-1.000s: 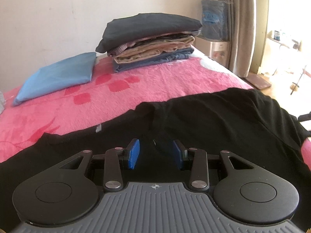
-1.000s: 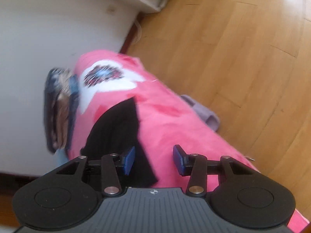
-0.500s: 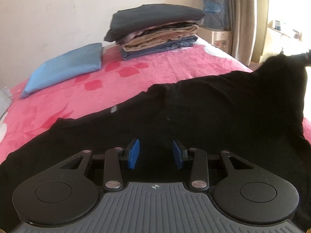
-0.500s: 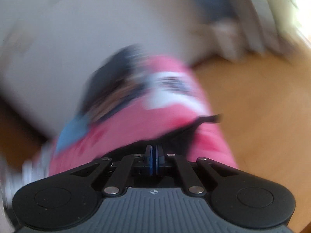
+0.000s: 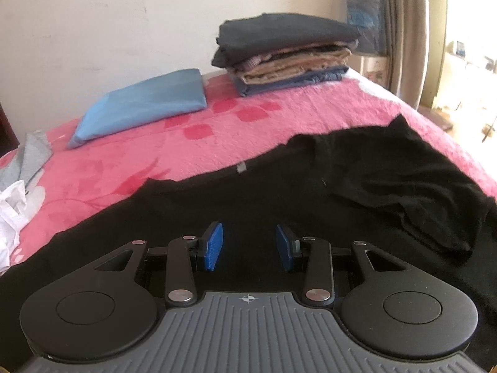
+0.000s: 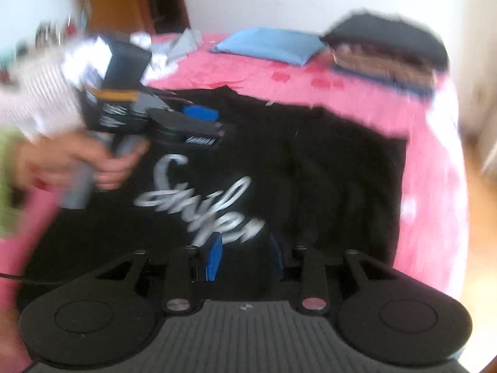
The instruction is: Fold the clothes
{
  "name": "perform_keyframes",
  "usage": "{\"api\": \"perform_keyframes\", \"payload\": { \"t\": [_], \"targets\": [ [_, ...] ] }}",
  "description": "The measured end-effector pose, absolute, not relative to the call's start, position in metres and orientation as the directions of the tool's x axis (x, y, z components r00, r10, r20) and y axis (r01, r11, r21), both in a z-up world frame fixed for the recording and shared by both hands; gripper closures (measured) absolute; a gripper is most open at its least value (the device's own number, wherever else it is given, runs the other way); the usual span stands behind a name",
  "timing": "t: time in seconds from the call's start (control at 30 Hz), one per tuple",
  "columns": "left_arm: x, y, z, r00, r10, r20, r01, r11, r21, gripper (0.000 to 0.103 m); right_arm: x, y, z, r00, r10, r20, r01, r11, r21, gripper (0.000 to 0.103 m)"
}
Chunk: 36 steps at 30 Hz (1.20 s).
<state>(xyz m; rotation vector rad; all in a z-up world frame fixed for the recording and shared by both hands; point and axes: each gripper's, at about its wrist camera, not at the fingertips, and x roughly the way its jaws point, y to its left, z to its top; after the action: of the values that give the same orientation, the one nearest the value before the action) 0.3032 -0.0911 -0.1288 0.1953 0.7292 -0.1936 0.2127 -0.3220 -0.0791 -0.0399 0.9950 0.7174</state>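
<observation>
A black T-shirt (image 5: pixel 357 180) with silver lettering (image 6: pixel 198 205) lies spread on the pink bedspread (image 5: pixel 192 143). Its right sleeve is folded in over the body, and it also shows in the right wrist view (image 6: pixel 310 171). My left gripper (image 5: pixel 249 246) is open and empty, low over the shirt's near part; it also shows from outside in the right wrist view (image 6: pixel 198 115), held in a hand over the shirt's left shoulder. My right gripper (image 6: pixel 245 258) is open and empty above the shirt's lower part. The right wrist view is blurred.
A stack of folded clothes (image 5: pixel 285 52) and a blue folded item (image 5: pixel 139 105) lie at the far side of the bed by the wall. Grey and white garments (image 5: pixel 18 186) lie at the left edge. Wooden floor (image 6: pixel 478 186) is on the right.
My right gripper was shut on the shirt's right sleeve, carried it in over the body and let go; it is now open. My left gripper stayed open and shifted left.
</observation>
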Motion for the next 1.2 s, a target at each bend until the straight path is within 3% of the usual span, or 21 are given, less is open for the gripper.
{"api": "perform_keyframes", "payload": {
  "t": [0.17, 0.27, 0.4, 0.63, 0.8, 0.93, 1.2],
  "targets": [
    [0.308, -0.091, -0.128, 0.722, -0.145, -0.677, 0.247, 0.967, 0.057, 0.064, 0.174, -0.373, -0.081, 0.275, 0.651, -0.708, -0.336, 0.755, 0.563, 0.067],
    [0.314, -0.096, -0.131, 0.699, -0.188, -0.69, 0.25, 0.968, -0.011, 0.064, 0.169, -0.368, -0.087, 0.451, 0.514, -0.73, -0.31, 0.857, 0.412, 0.071],
    [0.324, -0.105, -0.134, 0.682, -0.232, -0.693, 0.249, 0.965, -0.077, 0.064, 0.178, -0.337, -0.097, 0.628, 0.375, -0.682, -0.387, 0.911, 0.144, 0.076],
    [0.339, -0.098, -0.138, 0.634, -0.317, -0.705, 0.231, 0.948, -0.218, 0.065, 0.194, -0.286, -0.137, 0.733, 0.2, -0.65, -0.436, 0.872, -0.223, 0.077],
    [0.337, -0.098, -0.139, 0.625, -0.415, -0.661, 0.312, 0.909, -0.276, 0.065, 0.193, -0.278, -0.157, 0.758, 0.168, -0.63, -0.45, 0.835, -0.318, 0.082],
    [0.33, -0.109, -0.138, 0.613, -0.471, -0.634, 0.413, 0.875, -0.251, 0.065, 0.191, -0.278, -0.159, 0.77, 0.162, -0.617, -0.454, 0.818, -0.352, 0.085],
    [0.333, -0.127, -0.148, 0.599, -0.464, -0.653, 0.441, 0.872, -0.214, 0.067, 0.189, -0.277, -0.164, 0.778, 0.162, -0.607, -0.464, 0.799, -0.382, 0.084]
  ]
}}
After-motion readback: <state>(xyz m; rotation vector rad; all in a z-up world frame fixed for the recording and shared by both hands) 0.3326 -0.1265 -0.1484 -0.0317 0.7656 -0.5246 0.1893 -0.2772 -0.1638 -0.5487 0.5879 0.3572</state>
